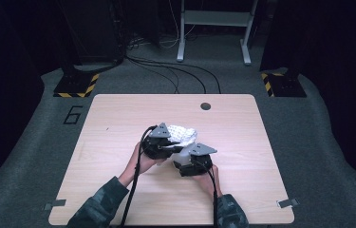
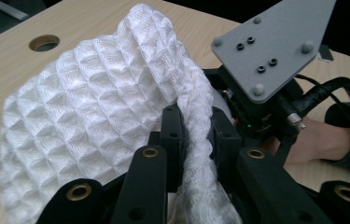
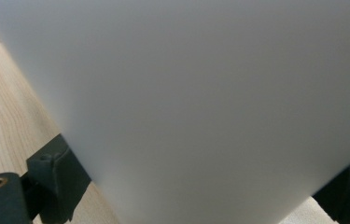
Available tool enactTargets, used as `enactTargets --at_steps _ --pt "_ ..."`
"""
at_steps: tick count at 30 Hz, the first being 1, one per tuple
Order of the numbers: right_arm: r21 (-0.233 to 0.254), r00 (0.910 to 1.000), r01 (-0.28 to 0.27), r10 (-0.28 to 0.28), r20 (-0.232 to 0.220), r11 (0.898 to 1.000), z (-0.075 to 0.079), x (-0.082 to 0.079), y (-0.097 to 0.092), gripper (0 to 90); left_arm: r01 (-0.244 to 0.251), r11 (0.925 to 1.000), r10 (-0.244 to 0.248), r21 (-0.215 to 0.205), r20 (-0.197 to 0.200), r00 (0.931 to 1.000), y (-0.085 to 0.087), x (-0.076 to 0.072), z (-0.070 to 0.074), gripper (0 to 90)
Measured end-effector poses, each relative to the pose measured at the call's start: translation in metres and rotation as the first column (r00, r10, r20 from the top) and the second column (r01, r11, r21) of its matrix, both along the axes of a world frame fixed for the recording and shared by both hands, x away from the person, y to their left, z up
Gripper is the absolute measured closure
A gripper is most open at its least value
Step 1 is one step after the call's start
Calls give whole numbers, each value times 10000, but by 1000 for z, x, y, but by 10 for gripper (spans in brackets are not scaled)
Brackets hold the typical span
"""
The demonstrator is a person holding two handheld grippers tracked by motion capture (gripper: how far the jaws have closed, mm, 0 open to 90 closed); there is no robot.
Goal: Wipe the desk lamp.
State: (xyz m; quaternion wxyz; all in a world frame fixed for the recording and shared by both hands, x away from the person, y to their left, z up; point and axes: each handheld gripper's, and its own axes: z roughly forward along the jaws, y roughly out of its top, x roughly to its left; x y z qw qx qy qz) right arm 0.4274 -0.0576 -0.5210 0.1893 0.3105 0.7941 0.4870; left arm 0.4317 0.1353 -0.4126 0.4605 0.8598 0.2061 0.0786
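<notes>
A white waffle-weave cloth [image 1: 185, 133] lies bunched at the middle of the wooden table [image 1: 118, 118]. My left gripper [image 1: 174, 144] is shut on a fold of it; in the left gripper view the cloth [image 2: 93, 107] bulges to the left while a strand runs down between the black jaws of the left gripper [image 2: 195, 126]. Just right of it, my right gripper [image 1: 182, 159] is closed on a frosted white container [image 1: 181, 153]. In the right gripper view the container [image 3: 210, 93] is close and blurred between the jaws of the right gripper [image 3: 203, 175]; what is behind it is hidden.
A round cable hole [image 1: 206, 106] sits near the table's far edge. Both forearms come in over the near edge. The right gripper's grey plate [image 2: 275, 42] and a hand [image 2: 322, 140] lie close beside the left gripper. Cables [image 1: 175, 71] and stand legs are on the floor beyond.
</notes>
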Motion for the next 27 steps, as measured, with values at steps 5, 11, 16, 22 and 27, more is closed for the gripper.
enactTargets --at_steps 5,11,16,22,27 --pt "19 10000 49 -49 -48 10000 0 0 0 70 -35 10000 34 -42 -145 9999 -8 6 -1 793" --pt "10 10000 29 -29 -37 10000 0 0 0 70 -327 9995 327 38 70 9994 -14 18 -2 795" --pt "4 10000 61 -61 -13 10000 0 0 1 70 -341 9994 342 70 -35 9994 -12 20 -1 798" --pt "2 10000 15 -15 -28 10000 0 0 0 70 -579 9983 579 49 -23 9983 -1 23 0 798" --pt "3 10000 14 -14 -23 10000 0 0 0 70 -609 9980 605 -178 -238 9979 8 18 -1 798"
